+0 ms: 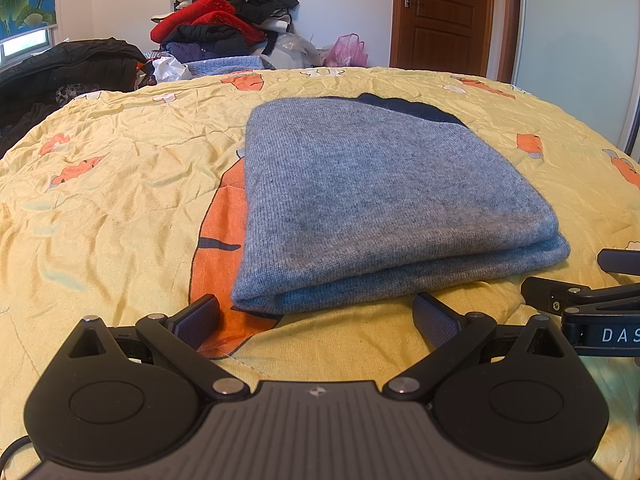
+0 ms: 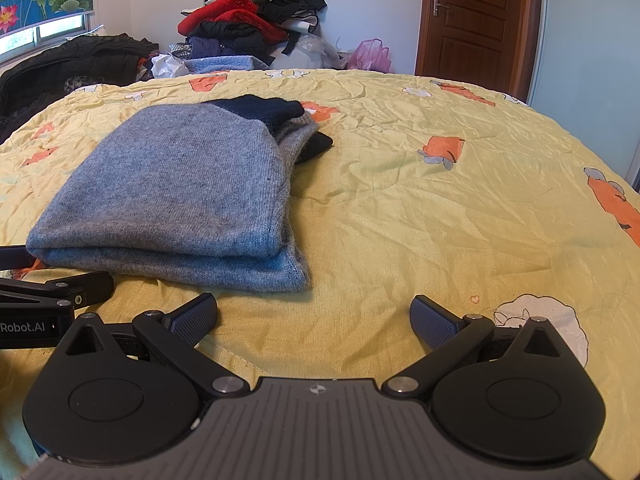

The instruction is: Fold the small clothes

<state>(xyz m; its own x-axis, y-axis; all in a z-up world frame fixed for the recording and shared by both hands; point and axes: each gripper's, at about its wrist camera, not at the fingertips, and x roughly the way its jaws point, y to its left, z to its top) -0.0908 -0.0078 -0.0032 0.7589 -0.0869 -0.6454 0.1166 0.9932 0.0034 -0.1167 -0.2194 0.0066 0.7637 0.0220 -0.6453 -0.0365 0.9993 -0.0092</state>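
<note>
A grey knitted garment (image 1: 380,196) lies folded in a flat stack on the yellow bedcover (image 1: 100,200), with a dark navy part showing at its far end. My left gripper (image 1: 318,316) is open just in front of the garment's near folded edge, holding nothing. In the right wrist view the same garment (image 2: 176,196) lies to the left, dark sleeve ends sticking out at its far right corner. My right gripper (image 2: 314,316) is open over bare bedcover (image 2: 440,200), to the right of the garment's near corner. Each gripper's tip shows at the other view's edge.
A pile of red, black and blue clothes (image 1: 224,20) stands beyond the bed's far edge, with a pink plastic bag (image 1: 347,51) beside it. A dark jacket (image 1: 68,68) lies at the far left. A wooden door (image 1: 444,12) is at the back right.
</note>
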